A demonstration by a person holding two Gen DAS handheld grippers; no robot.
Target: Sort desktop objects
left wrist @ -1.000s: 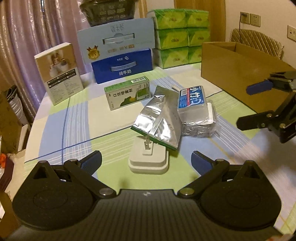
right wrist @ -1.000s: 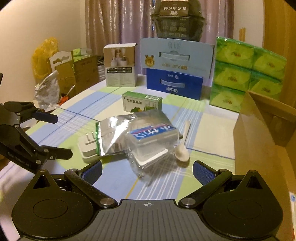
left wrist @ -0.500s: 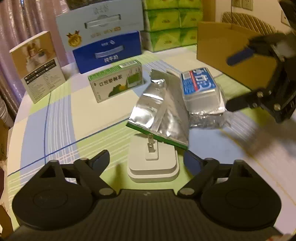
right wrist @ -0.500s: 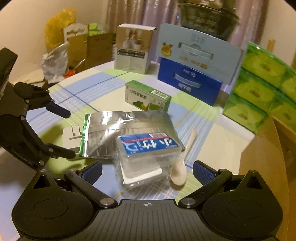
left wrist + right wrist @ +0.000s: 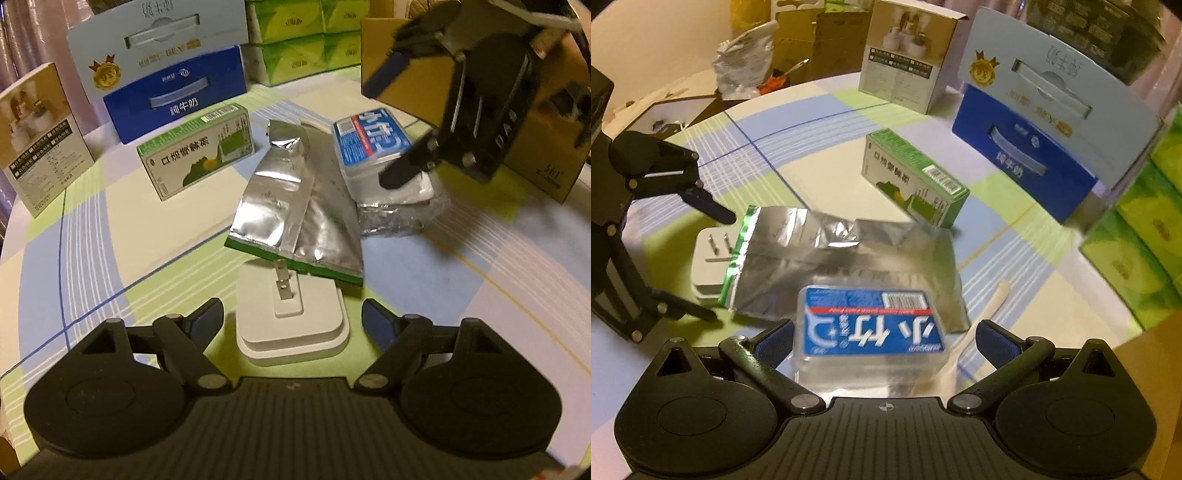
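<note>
A white plug-in charger (image 5: 291,325) lies prongs up on the checked tablecloth, between the fingers of my open left gripper (image 5: 291,321), with gaps on both sides. A silver foil pouch (image 5: 295,206) rests partly over the charger's far end. Beyond the pouch sits a clear plastic box with a blue label (image 5: 871,325), on crinkled wrap. My right gripper (image 5: 884,339) straddles that box, open, its pads apart from the box sides. From the left wrist view the right gripper (image 5: 391,125) hangs over the box (image 5: 373,136). The left gripper (image 5: 709,262) shows at the charger (image 5: 709,254).
A green carton (image 5: 199,151) lies behind the pouch. A white plastic spoon (image 5: 990,306) lies right of the blue-labelled box. An open cardboard box (image 5: 424,92) stands at the right. A blue milk case (image 5: 173,99), green tissue packs (image 5: 306,44) and a white-brown box (image 5: 40,136) line the back.
Both grippers have moved forward and down. The left now has the charger between its fingers, and the right has come over the blue-labelled box. Nothing has been gripped.
</note>
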